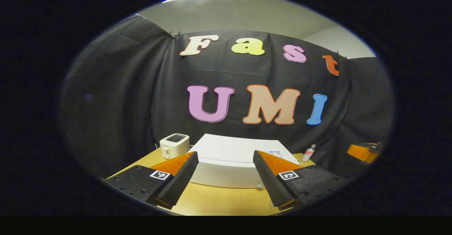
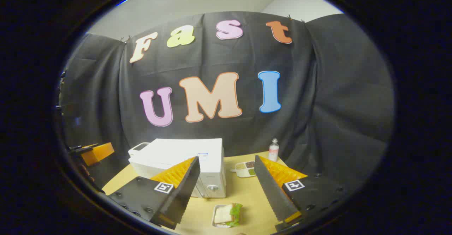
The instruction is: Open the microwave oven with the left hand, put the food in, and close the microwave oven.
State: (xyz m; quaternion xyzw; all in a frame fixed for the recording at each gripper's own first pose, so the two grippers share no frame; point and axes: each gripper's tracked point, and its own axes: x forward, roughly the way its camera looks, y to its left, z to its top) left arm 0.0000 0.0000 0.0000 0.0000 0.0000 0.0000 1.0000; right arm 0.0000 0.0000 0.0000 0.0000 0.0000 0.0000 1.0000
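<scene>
We hold both hand-held grippers above the worktop, left hand-held gripper and right hand-held gripper each with fingers apart. The closed white microwave oven stands behind the sandwich tray, which lies near the worktop's front edge.

A pale yellow wooden bench carries a white boxy microwave oven ahead-left of the right claw, a small tray holding a sandwich between its fingers, a compartmented dish and small bottle beyond, and a white toaster past the left claw.
</scene>
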